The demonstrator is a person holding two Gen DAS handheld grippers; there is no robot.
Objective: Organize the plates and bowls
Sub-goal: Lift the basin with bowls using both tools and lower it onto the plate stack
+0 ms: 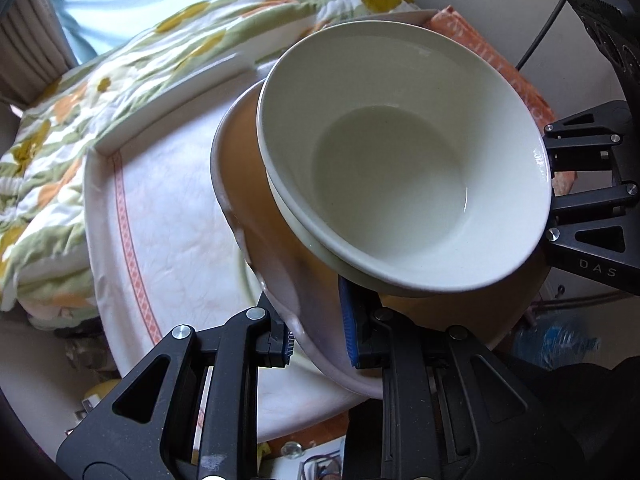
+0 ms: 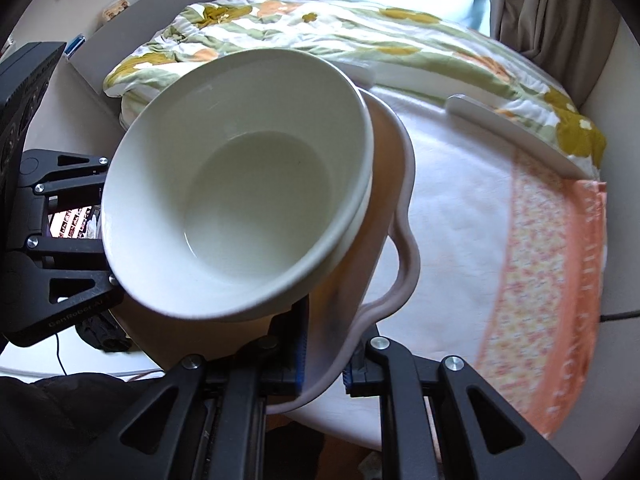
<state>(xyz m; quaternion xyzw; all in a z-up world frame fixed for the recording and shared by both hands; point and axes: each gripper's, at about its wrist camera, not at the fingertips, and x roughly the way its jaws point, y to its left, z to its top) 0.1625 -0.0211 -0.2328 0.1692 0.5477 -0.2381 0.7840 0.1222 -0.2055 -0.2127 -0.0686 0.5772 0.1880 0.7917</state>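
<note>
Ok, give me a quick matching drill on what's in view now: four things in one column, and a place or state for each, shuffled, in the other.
Things:
1. white bowl
2. pink scalloped plate
3. floral quilt
4. left gripper

Places or states:
A. spread behind the table, under the window
B. stacked on another bowl, on top of the plate
C. shut on the plate's rim, opposite the right gripper
D. held at its edge by both grippers, above the cloth-covered table

Pairs: 1-B, 2-D, 3-A, 4-C
</note>
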